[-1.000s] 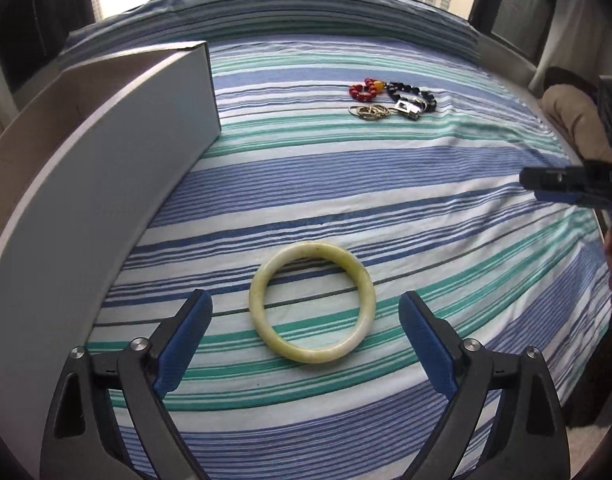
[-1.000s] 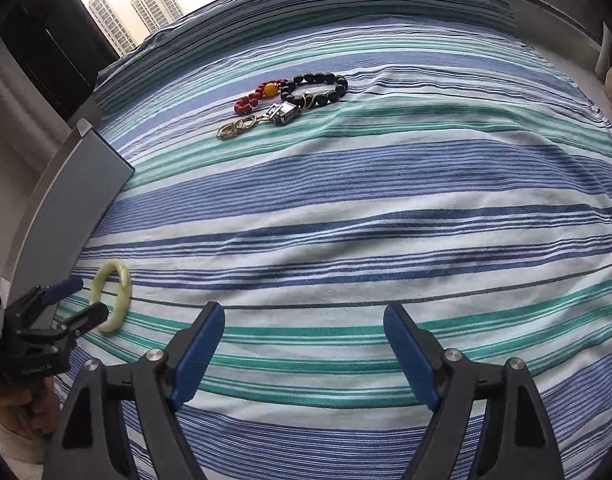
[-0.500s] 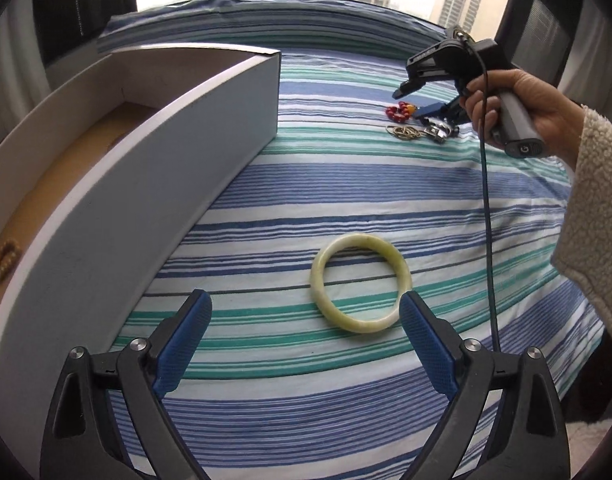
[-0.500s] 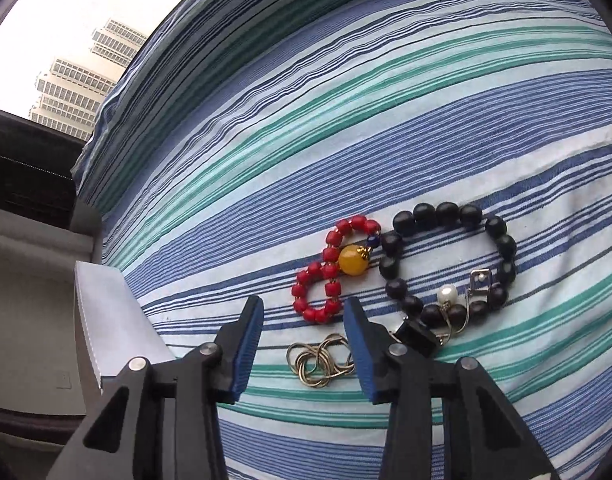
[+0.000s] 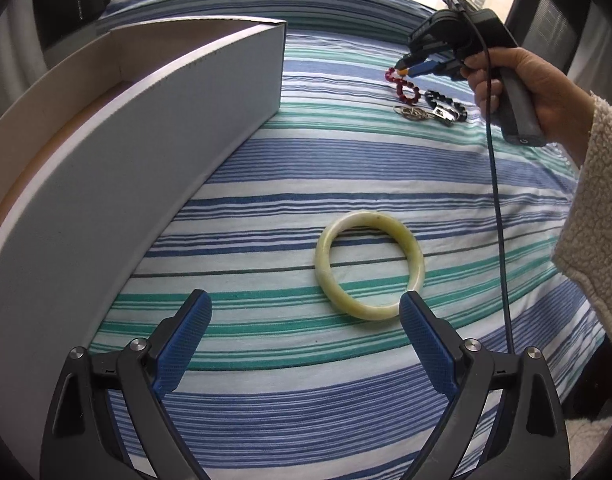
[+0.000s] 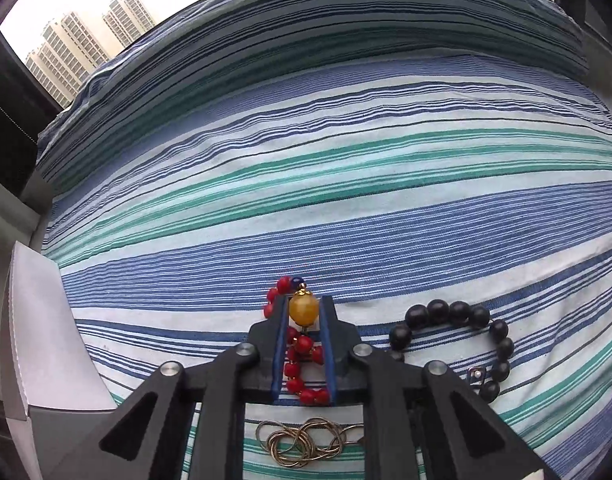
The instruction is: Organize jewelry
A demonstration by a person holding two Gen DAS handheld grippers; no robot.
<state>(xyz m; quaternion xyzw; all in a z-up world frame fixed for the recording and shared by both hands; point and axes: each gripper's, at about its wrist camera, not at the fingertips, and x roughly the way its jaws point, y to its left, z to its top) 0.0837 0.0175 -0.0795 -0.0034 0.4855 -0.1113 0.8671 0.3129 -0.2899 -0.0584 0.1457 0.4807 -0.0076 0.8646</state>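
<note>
The right gripper (image 6: 304,312), jaws just closing, pinches only the amber bead of the red bead bracelet (image 6: 302,356) lying on the bedspread between its fingers, so lifting could let that round bead slip free.
</note>
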